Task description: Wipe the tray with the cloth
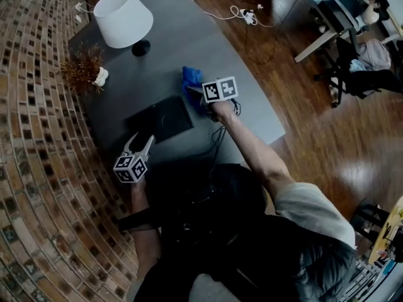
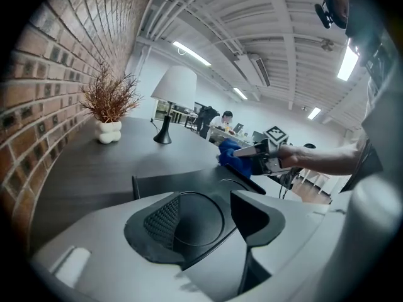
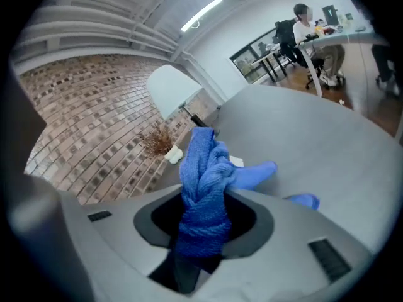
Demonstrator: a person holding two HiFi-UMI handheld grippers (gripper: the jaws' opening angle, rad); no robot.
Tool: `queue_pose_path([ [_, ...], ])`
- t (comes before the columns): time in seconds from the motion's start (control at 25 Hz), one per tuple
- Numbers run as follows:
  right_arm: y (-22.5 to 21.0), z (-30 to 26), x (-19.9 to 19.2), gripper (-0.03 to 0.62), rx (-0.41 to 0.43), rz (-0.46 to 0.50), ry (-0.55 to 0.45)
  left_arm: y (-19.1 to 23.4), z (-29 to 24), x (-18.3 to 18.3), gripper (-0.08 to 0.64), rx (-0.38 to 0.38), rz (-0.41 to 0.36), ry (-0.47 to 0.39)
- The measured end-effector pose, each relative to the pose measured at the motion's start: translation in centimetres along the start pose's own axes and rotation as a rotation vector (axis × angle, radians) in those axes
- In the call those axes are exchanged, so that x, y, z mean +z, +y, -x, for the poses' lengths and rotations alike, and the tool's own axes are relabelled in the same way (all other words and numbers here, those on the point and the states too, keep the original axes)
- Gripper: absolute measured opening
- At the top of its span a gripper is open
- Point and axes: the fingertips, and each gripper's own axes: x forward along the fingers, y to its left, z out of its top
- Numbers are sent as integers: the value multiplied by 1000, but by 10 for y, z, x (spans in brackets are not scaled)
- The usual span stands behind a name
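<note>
Cloth (image 3: 204, 194): blue, bunched and twisted. I see it pinched in the right gripper (image 3: 201, 231), with loose ends trailing out past the jaw tips.
Cloth position: at the far right corner of the tray (image 1: 160, 119). I can't tell whether it touches the tray or the table (image 1: 208, 43) beside it.
Tray: black, flat and low-rimmed, lying on the dark grey table in front of me, a little to my left.
Right gripper state: jaws clamped on the cloth, with a thick wad filling the gap between them. The gripper points down and away from me towards the tray corner.
Left gripper (image 1: 142, 140): jaws spread wide with nothing between the pads. The tips sit at the tray's near left corner. I can't make out contact.
Left gripper view: it looks across the tray to the cloth and the right gripper on the far side.
Lamp (image 1: 123, 17): white shade on a black base, at the far end of the table.
Plant (image 1: 85, 68): dried twigs in a small white pot, near the lamp on the wall side.
Wall (image 1: 31, 137): brick, running along my left.
Floor (image 1: 327, 137): wood, on my right, with white cables (image 1: 239, 11) lying past the table end.
</note>
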Motion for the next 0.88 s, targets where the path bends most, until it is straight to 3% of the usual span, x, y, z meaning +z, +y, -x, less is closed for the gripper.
queue_pose_path([
  [0.12, -9, -38, -23, 137, 2, -82, 67, -3, 0, -1, 239, 6, 1, 2],
  [0.24, -8, -27, -51, 135, 38, -179, 62, -4, -2, 1, 241, 10, -7, 3],
  [0.36, 9, 1, -94, 134, 72, -123, 155, -1, -2, 3, 239, 14, -20, 6],
  [0.56, 31, 53, -170, 135, 157, -19, 399, -1, -1, 2, 239, 11, -21, 8],
  [0.64, 20, 57, -142, 135, 110, 34, 346, -1, -2, 1, 239, 8, -22, 8],
  [0.8, -2, 23, -20, 135, -6, 91, 53, 0, -2, 1, 241, 10, -25, 7],
  [0.88, -5, -9, 2, 137, -28, 117, 40, 0, -1, 0, 241, 11, -18, 2],
])
